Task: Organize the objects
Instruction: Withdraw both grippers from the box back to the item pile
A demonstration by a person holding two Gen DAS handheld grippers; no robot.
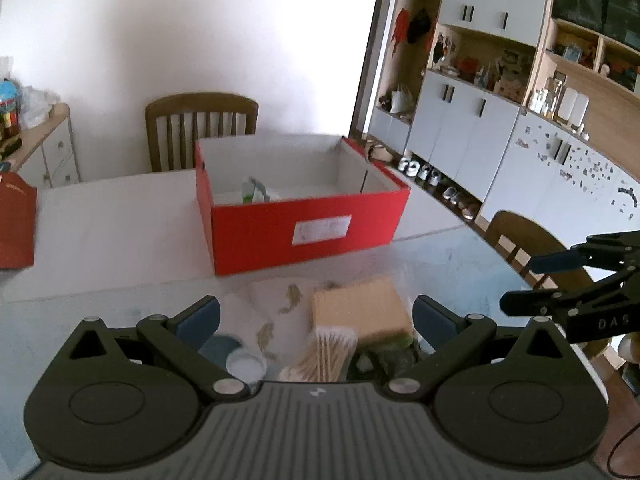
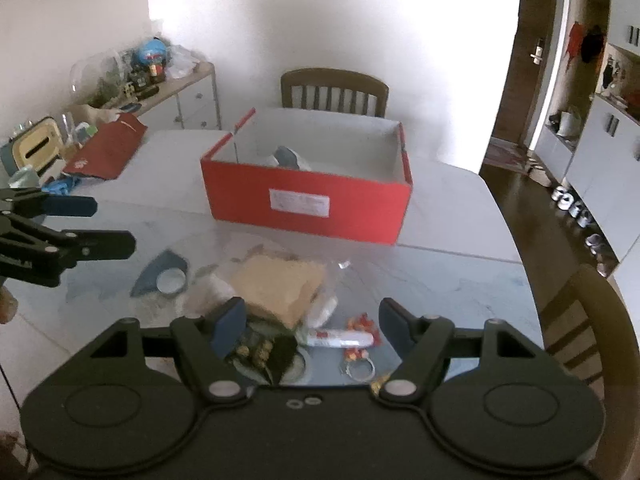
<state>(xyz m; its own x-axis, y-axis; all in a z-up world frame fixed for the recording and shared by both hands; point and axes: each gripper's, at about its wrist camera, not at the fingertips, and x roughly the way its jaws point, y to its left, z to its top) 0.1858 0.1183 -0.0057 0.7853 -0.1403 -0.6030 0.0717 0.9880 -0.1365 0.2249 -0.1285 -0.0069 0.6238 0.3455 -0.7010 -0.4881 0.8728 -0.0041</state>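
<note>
A red box (image 1: 304,232) (image 2: 308,204) stands open on the table, with a green-and-white packet (image 1: 254,192) inside. Nearer lies a pile of small things: a tan flat packet (image 1: 360,308) (image 2: 280,280), a bundle of cotton swabs (image 1: 328,350), a small white round lid (image 1: 246,364) (image 2: 172,280), a white tube with red print (image 2: 340,338) and a key ring (image 2: 358,368). My left gripper (image 1: 316,316) (image 2: 110,226) hangs open above the pile, holding nothing. My right gripper (image 2: 312,322) (image 1: 522,283) is open too, over the pile's near side.
A wooden chair (image 2: 334,90) stands behind the table and another (image 2: 588,344) at its right corner. A red paper bag (image 2: 108,148) lies at the far left. A cluttered sideboard (image 2: 176,88) lines the left wall. Cabinets (image 1: 480,128) and shoes (image 1: 424,172) line the right wall.
</note>
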